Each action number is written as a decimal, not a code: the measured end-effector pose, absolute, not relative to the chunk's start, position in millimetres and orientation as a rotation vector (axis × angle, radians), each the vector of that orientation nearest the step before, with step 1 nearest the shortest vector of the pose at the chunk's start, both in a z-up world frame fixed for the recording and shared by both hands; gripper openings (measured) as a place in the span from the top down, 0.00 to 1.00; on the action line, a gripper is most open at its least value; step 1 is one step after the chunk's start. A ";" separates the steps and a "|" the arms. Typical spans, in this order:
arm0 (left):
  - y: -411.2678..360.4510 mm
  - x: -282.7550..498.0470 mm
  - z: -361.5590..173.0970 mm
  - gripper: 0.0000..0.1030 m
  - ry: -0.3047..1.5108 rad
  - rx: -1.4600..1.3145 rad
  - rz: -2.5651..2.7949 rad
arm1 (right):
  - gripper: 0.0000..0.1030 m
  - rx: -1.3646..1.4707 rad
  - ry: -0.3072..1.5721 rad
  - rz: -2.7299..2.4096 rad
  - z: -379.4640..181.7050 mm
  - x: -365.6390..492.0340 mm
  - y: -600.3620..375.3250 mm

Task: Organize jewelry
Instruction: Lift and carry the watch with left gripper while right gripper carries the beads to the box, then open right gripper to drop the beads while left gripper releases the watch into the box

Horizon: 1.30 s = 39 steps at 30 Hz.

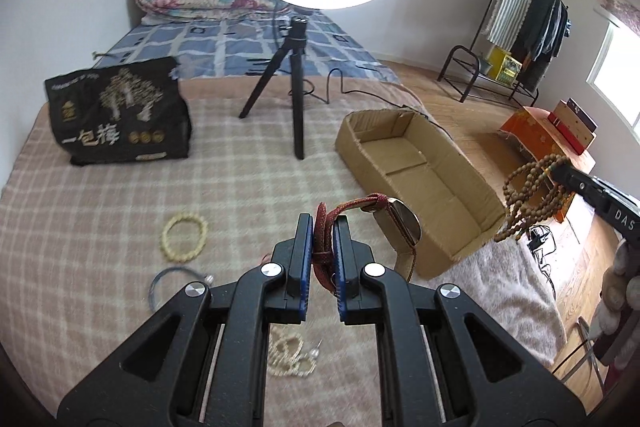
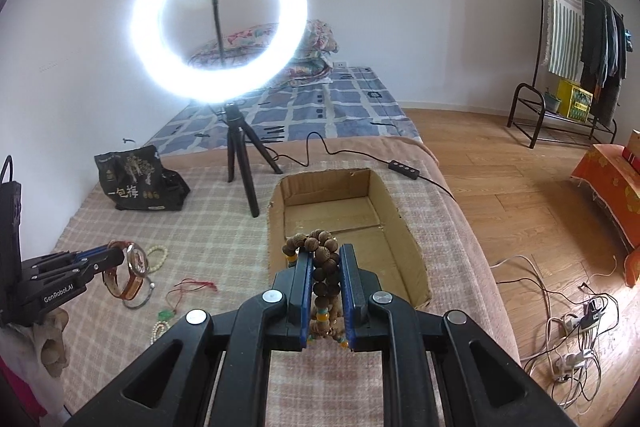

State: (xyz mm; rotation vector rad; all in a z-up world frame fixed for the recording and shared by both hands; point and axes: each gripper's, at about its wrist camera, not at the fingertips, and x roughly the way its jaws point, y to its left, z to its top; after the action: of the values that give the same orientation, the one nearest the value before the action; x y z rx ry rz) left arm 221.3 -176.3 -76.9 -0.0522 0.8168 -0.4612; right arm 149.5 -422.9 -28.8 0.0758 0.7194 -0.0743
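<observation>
1. The open brown cardboard box (image 2: 404, 251) sat empty on the checked blanket; nothing had been put away yet, as far as could be seen.
2. The left gripper (image 1: 323, 227) was clenched on the red strap of a gold-cased wristwatch (image 1: 402, 225), held near the box.
3. The right gripper (image 2: 325, 259) pinched a string of brown wooden beads (image 2: 320, 247) at the box's near edge.
4. A cream bead bracelet (image 1: 184, 235), grey bangle (image 1: 158, 287), pearl strand (image 1: 288, 355) and red cord with a green pendant (image 2: 188, 291) remained on the blanket.

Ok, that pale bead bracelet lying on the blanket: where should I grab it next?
The pale bead bracelet lies flat as an open ring on the blanket. Probably come from above, one finger inside the ring, one outside, and pinch its near arc.
</observation>
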 end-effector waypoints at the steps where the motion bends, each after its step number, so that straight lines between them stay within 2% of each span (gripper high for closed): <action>1: -183.4 227.3 -76.4 0.92 0.815 -0.051 -0.468 | 0.90 0.077 0.721 -0.078 -30.4 153.2 -426.9; 17: -265.5 300.7 -94.2 0.92 0.838 -0.049 -0.518 | 0.89 0.081 0.755 -0.082 -61.6 195.0 -459.5; 31: -297.8 324.5 -111.6 0.92 0.833 -0.015 -0.498 | 0.89 0.109 0.796 -0.072 -90.9 212.9 -472.7; 33: -298.7 325.2 -111.0 0.90 0.830 -0.016 -0.499 | 0.88 0.113 0.798 -0.074 -93.6 213.2 -473.9; 37: -300.2 325.2 -108.6 0.79 0.816 -0.015 -0.507 | 0.74 0.105 0.796 -0.077 -94.9 210.8 -471.8; 39: -300.3 322.7 -105.0 0.61 0.796 -0.011 -0.501 | 0.69 0.098 0.793 -0.080 -94.6 209.3 -470.8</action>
State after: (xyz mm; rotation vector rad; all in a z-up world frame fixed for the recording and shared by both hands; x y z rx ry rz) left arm 322.7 -300.3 -105.0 -0.0107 0.7956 -0.5008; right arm 209.3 -470.8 -94.6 0.0976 0.7933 -0.0796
